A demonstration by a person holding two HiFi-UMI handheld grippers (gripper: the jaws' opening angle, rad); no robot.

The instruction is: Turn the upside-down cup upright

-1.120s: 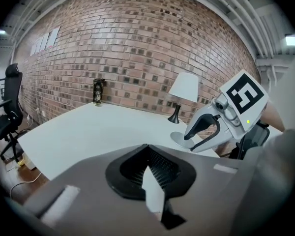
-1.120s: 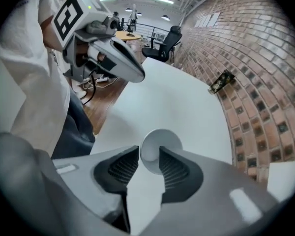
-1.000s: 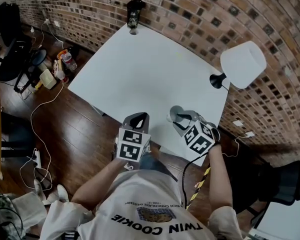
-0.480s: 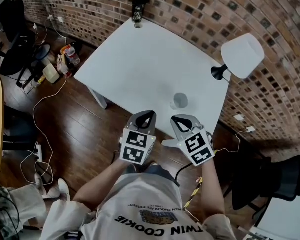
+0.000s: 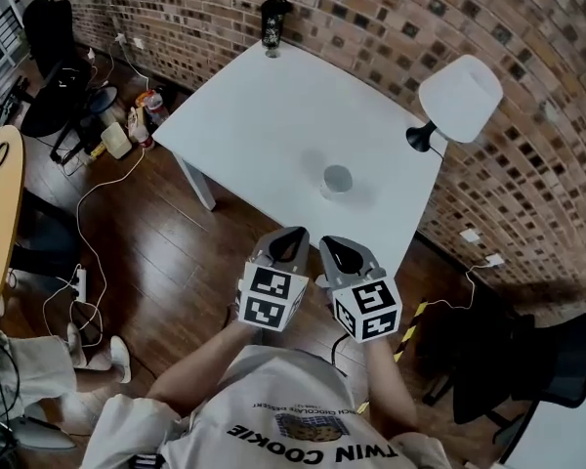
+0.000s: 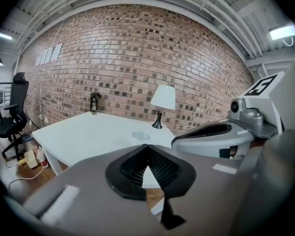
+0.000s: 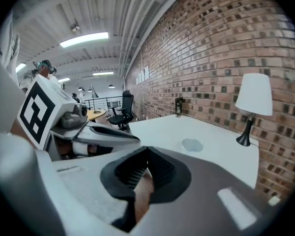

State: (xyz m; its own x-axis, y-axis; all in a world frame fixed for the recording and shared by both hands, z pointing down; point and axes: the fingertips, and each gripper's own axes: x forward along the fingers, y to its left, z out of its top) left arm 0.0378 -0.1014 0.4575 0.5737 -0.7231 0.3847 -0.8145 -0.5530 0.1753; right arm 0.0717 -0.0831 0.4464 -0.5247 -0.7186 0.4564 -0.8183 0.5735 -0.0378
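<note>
The pale cup (image 5: 337, 179) stands upright, mouth up, alone on the white table (image 5: 264, 125) near its front right part. It also shows small in the left gripper view, cup (image 6: 140, 135), and in the right gripper view, cup (image 7: 192, 144). My left gripper (image 5: 295, 233) and right gripper (image 5: 330, 244) hang side by side off the table's front edge, over the wooden floor, well short of the cup. The left gripper (image 6: 147, 147) is shut with its tips meeting and nothing between them. The right gripper (image 7: 146, 150) is shut and empty too.
A white-shaded lamp (image 5: 459, 101) on a black foot stands at the table's right corner. A dark bottle (image 5: 272, 22) is at the far corner by the brick wall. Cables, bags and office chairs (image 5: 54, 76) lie on the floor to the left.
The right gripper, which held the cup at the table's front edge, let it go and shut. Both grippers drew back off the table toward the person. The cup now stands free.
</note>
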